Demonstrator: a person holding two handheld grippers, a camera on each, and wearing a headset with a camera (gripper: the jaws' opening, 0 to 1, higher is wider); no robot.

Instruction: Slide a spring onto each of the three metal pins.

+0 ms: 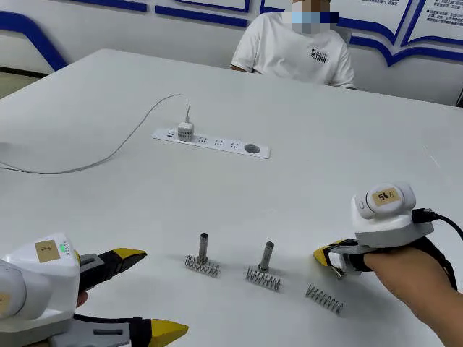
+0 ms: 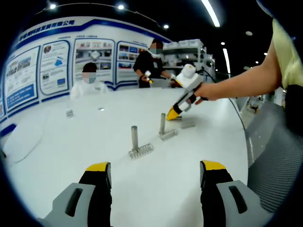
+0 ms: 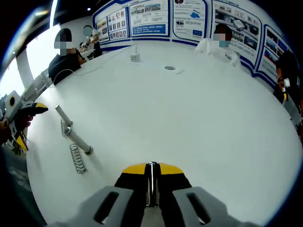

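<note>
The left tongs are released, the yellow-tipped jaws spread wide with nothing between them, and hover low over the near edge of the white tabletop. In the left gripper view they frame the work from a short way back, touching nothing.

The right tongs are clenched, the yellow tips together down at the tabletop. In the right gripper view a thin metal piece, which looks like the third pin, is pinched upright in the slot between the tips.

Two pins stand upright on the tabletop between the two tools. The left pin has the first spring lying on its side against its foot. The second pin has the second spring lying the same way at its base. The third spring lies alone, near the right tongs and just below them in the head view. No spring is on a pin.

Farther back lies a white power strip with a charger plugged in and a cable trailing left. A person in a white shirt sits at the far side
</note>
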